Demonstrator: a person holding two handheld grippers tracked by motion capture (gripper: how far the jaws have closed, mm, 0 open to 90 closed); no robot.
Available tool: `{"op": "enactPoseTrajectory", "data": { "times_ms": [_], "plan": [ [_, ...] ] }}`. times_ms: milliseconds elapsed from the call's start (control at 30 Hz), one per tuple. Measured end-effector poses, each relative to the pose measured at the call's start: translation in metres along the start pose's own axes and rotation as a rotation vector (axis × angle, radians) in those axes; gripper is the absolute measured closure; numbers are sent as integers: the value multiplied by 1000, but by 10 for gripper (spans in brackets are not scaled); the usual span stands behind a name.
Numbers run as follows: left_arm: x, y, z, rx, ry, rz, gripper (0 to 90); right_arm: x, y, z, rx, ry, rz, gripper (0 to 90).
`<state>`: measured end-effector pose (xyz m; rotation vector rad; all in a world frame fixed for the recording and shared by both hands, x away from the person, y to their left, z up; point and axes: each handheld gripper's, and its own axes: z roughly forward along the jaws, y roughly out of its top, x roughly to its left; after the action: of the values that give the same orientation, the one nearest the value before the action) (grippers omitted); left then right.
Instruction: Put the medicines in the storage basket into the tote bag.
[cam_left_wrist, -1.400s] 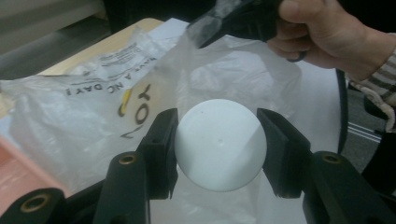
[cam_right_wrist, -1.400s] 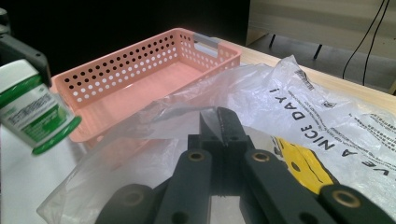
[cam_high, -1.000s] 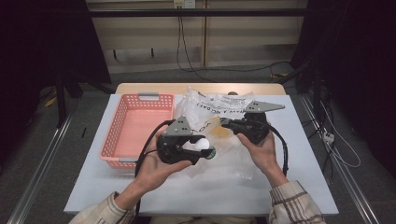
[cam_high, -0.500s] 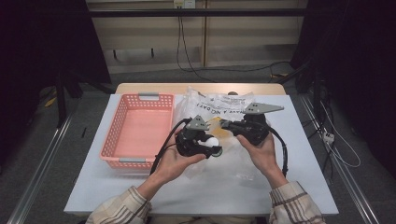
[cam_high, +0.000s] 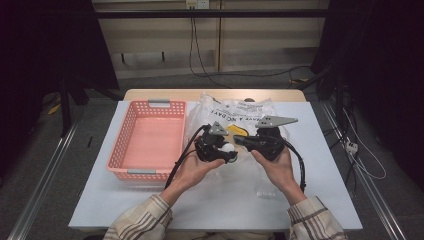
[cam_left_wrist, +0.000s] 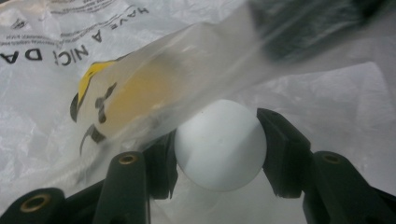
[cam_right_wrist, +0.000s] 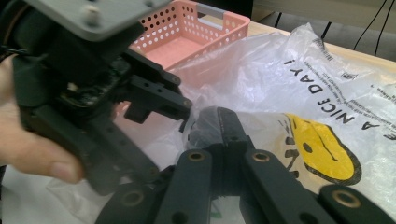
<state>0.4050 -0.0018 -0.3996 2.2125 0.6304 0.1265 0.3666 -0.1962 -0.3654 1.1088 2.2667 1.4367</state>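
Observation:
My left gripper (cam_high: 226, 151) is shut on a white ball (cam_high: 229, 148), which sits squarely between its black jaws in the left gripper view (cam_left_wrist: 218, 142). A clear plastic bag (cam_high: 235, 112) with a yellow smiley face and black lettering lies on the table. A flap of the bag (cam_left_wrist: 154, 88) hangs just over the ball. My right gripper (cam_high: 240, 141) is shut on the bag's edge film (cam_right_wrist: 205, 123) and holds it raised. The two grippers meet tip to tip at the bag's mouth, and the left gripper (cam_right_wrist: 159, 100) looms close in the right gripper view.
A pink perforated basket (cam_high: 150, 112) stands left of the bag and looks bare inside; its corner (cam_right_wrist: 196, 28) shows behind the left gripper. The white table top (cam_high: 225, 200) runs to the near edge by the person's sleeves. Cables trail from both grippers.
The left gripper has carried the white ball to the right and downward, up to the bag's raised edge. The right gripper has kept its place and its hold on the bag.

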Motion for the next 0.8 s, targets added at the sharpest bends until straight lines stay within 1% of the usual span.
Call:
{"op": "enactPoseTrajectory", "data": {
  "times_ms": [67,133,267,300,333,433,467,500,633,733,800],
  "plan": [
    [3,-2,3,8,25,-3,510,0,-2,2,8,1,0,900],
    [5,-4,7,12,45,-13,510,0,-3,4,15,4,-1,900],
    [10,-7,12,21,67,-26,510,0,-5,5,20,7,7,900],
    [11,-8,13,25,80,-26,510,0,-5,6,21,7,11,900],
    [13,-8,14,27,83,-33,510,0,-6,7,25,8,11,900],
    [17,-10,17,26,110,-57,509,0,-9,10,40,13,10,900],
    [17,-10,18,31,120,-51,509,0,-10,11,44,14,7,900],
    [18,-10,19,30,128,-55,510,1,-10,12,46,16,7,900],
    [23,-12,24,45,151,-75,509,2,-13,17,66,17,3,900],
    [25,-14,28,64,178,-67,509,2,-14,19,75,18,1,900],
    [26,-14,28,62,178,-79,509,2,-14,20,76,18,2,900]
  ]
}}
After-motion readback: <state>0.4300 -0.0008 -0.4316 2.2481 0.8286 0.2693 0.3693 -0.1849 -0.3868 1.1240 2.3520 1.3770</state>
